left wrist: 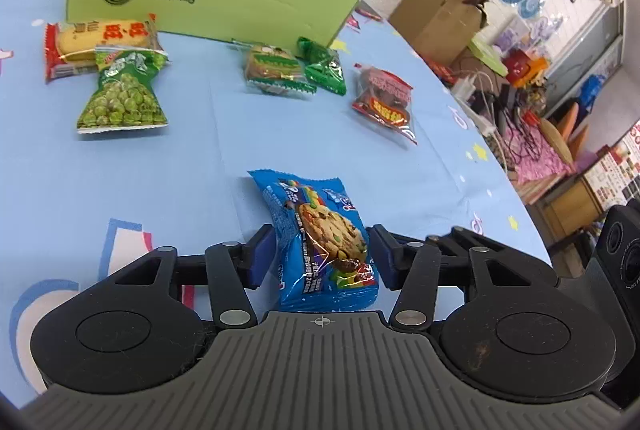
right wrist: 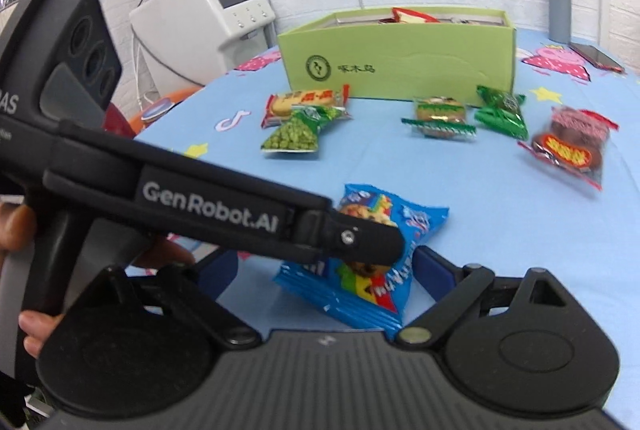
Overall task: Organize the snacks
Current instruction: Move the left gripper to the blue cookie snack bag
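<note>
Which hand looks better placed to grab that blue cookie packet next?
Probably the left. Its tongs are open with the blue cookie packet right between the pads. The right tongs also frame it, but the left tool crosses in front of them.

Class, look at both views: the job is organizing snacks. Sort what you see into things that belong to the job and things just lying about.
Part of the job:
blue cookie packet, between the left gripper fingers
green pea packet
red biscuit packet
green box, already holding snacks

Just lying about:
phone
grey cylinder
cardboard box
</note>
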The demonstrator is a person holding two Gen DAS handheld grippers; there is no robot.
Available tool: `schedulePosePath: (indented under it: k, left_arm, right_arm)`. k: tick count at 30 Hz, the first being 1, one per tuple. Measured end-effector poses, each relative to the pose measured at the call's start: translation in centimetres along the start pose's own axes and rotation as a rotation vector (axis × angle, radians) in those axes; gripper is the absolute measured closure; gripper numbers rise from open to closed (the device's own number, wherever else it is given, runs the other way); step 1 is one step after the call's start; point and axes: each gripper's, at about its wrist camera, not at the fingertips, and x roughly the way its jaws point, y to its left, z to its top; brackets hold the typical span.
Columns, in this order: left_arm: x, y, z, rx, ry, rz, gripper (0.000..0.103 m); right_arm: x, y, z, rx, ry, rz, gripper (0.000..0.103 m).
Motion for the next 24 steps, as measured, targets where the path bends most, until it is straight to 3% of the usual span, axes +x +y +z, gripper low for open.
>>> schedulePosePath:
  k: [9,24]
  left_arm:
    - [-0.2,-0.5,0.0,-0.004,-0.019,0.039,0.057]
    - [0.2,0.1,0.1,0.004,-0.015,0.023,0.049]
  right_arm:
    - [-0.9,-2.0,-1.1,0.128,-0.044,-0.038,0.010]
    - [-0.2,-0.5,-0.7,0.054,-0.032,-0.062,0.010]
